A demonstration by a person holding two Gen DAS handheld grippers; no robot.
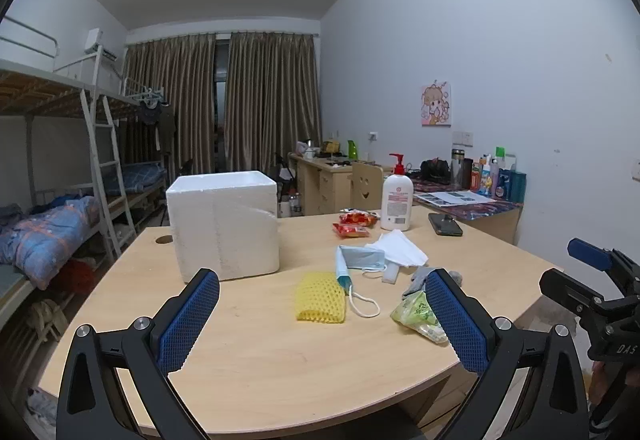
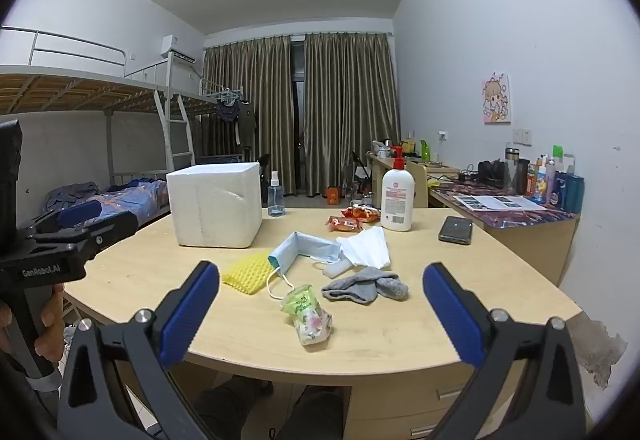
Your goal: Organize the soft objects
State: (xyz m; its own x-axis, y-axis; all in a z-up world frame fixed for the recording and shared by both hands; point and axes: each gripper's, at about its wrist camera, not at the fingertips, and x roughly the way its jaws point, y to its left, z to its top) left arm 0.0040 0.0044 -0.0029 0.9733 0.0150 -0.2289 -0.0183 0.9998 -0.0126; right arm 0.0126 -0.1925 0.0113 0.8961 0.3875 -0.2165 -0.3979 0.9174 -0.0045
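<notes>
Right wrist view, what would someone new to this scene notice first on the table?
Probably the big white foam box at the table's far left, then the loose cluster in front: a yellow foam net, blue face mask, grey sock and green tissue pack. Both grippers hover open, holding nothing.

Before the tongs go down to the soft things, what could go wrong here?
1. The blue face mask overlaps the yellow foam net and lies against the white tissues; its ear loop might drag a neighbour along.
2. The grey sock and the small packet lie near the table's front edge; a push could slide them off.
3. The phone and lotion bottle stand close and could get bumped.
</notes>
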